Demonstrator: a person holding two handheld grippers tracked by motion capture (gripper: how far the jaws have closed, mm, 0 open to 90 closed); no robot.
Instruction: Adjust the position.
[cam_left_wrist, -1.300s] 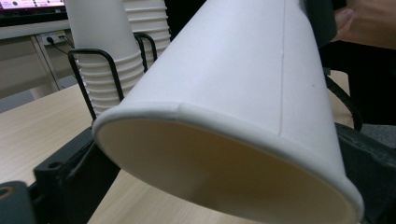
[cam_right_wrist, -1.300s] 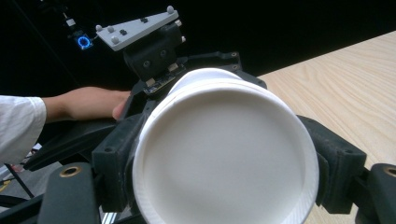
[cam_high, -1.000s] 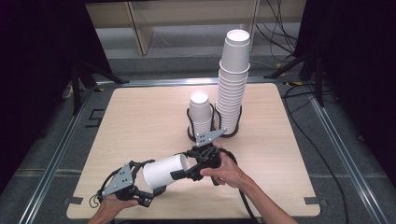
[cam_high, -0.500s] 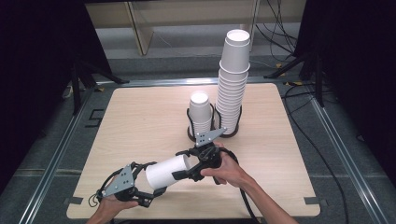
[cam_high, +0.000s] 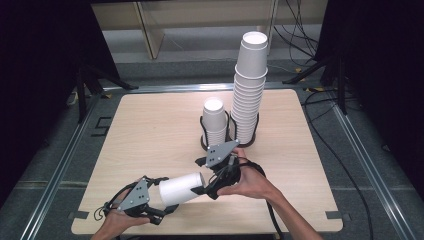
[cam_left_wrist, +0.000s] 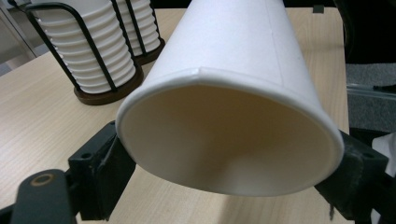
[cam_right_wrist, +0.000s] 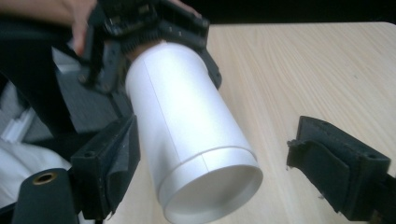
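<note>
A white paper cup (cam_high: 182, 188) lies on its side above the near part of the wooden table (cam_high: 150, 130), held between both tools. The left gripper (cam_high: 159, 204) is clamped across the cup's wide rim, a jaw pressed on each side, seen plainly in the left gripper view. The right gripper (cam_high: 209, 186) sits at the cup's base end; its jaws stand apart, one beside the cup wall, the other clear of it. Behind, a short cup stack (cam_high: 215, 122) and a tall cup stack (cam_high: 248, 90) stand in black wire holders.

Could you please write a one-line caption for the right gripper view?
White paper cup held sideways by the far gripper, base between this gripper's open black jaws.
</note>
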